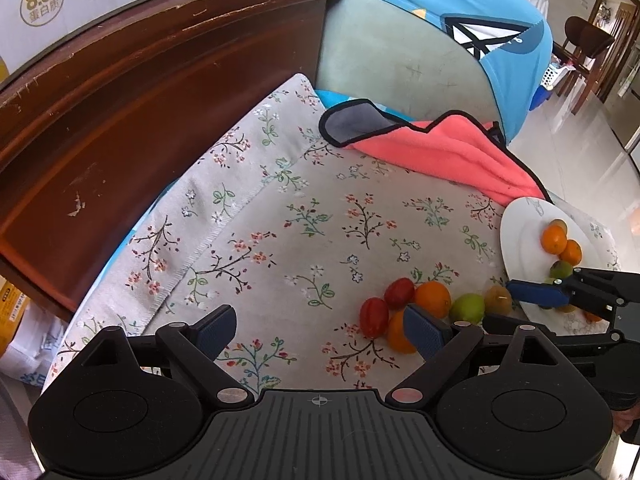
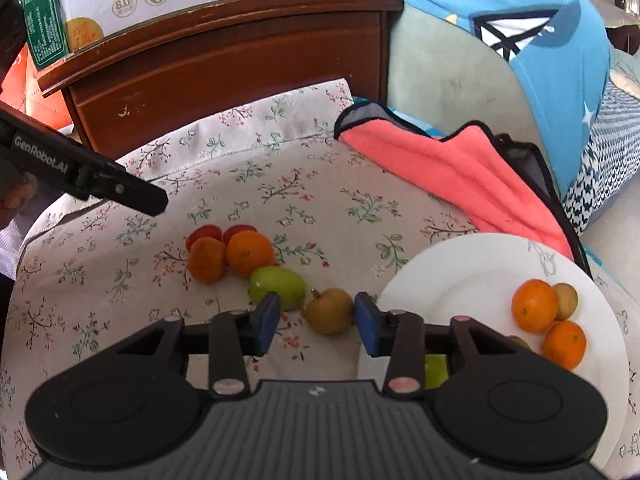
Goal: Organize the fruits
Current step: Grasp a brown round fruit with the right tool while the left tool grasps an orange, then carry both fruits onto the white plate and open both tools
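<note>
Right tongs point(image 2: 316, 322) stand part-open astride the yellow-brown round fruit point(image 2: 329, 311) on the floral bedsheet point(image 2: 280, 184), just beside the white round plate point(image 2: 460, 280); one pad point(image 2: 366, 322) touches it, the other stands clear. Left tongs point(image 1: 320, 330) gape wide, empty. Risk: an uneven squeeze may roll the fruit into the green oval fruit point(image 2: 276, 282).

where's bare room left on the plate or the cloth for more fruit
The plate is bare across its left and upper part; its right side is crowded with oranges. The floral cloth lies open between the fruit cluster and the pink towel. It is tight around the brownish fruit by the plate's rim.
</note>
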A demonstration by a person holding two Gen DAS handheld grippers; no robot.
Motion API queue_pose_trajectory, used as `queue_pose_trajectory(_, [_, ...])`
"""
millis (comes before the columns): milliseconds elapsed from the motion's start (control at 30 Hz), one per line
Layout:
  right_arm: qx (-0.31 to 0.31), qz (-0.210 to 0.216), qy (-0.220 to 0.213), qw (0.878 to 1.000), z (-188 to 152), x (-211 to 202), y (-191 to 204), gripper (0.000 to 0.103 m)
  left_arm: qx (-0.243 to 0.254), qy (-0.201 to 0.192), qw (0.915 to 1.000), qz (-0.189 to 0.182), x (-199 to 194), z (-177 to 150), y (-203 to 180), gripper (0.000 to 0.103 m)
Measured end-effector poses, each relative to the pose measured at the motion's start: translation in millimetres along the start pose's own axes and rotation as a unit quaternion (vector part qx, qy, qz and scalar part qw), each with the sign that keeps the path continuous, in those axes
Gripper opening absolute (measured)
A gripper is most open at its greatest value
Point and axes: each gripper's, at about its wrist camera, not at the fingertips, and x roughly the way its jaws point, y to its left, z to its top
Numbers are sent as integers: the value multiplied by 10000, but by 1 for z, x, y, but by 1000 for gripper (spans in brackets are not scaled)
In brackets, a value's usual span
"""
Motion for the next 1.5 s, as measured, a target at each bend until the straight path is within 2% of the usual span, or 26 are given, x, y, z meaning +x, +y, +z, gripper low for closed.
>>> queue_pose_trajectory(200, [-101, -81, -39, 9999, 0, 4, 2, 41, 127, 41, 9999, -37, 3, -3, -5, 92])
queue_pose_trajectory(233, [-107, -87, -49, 9999, -1, 4, 2, 39, 178, 35, 9998, -51, 2, -4, -7, 91])
queue_pose_trajectory(267, [-110, -121, -51, 9999, -1, 4, 2, 31, 261, 22, 9996, -67, 2, -6, -9, 91])
queue_pose_trajectory(300, [-136, -217, -35, 9997, -1, 4, 2, 26, 351, 10, 9994, -79, 3, -7, -11, 91])
queue_pose_trajectory(467, [-196, -329, 4, 9993, -1, 4, 5, 26, 1223, -91, 9924, -128, 7, -22, -29, 91])
queue_pose_trajectory(567, [98, -214, 18, 9997, 1, 3, 0, 26, 1459, -148, 9891, -136, 10, -28, -34, 90])
queue_pose_trajectory(667, [441, -103, -37, 9990, 3, -1, -6, 26, 1305, -202, 9909, -267, 12, -29, -33, 88])
queue_pose_trajectory(767, [759, -47, -115, 9970, 5, -4, -12, 26, 1173, -204, 9906, -672, 11, -28, -37, 78])
queue_pose_trajectory(833, [899, -44, -140, 9958, 6, -5, -15, 26, 1261, -287, 9887, -760, 11, -29, -43, 69])
queue_pose_trajectory(933, [1046, -31, -165, 9944, 5, -7, -18, 26, 1538, -355, 9855, -629, 15, -33, -51, 57])
queue_pose_trajectory(1033, [1077, -75, -155, 9940, 5, -9, -18, 26, 1730, -311, 9830, -535, 23, -36, -56, 50])
queue_pose_trajectory(1200, [1225, -11, -180, 9923, 3, -11, -21, 26, 1936, -423, 9788, -528, 28, -39, -61, 43])
queue_pose_trajectory(1333, [1263, 39, -160, 9919, 2, -11, -20, 26, 2005, -332, 9778, -508, 34, -41, -63, 33])
queue_pose_trajectory(1500, [1254, 38, -163, 9920, 2, -13, -20, 26, 2122, -437, 9751, -466, 33, -46, -66, 28])
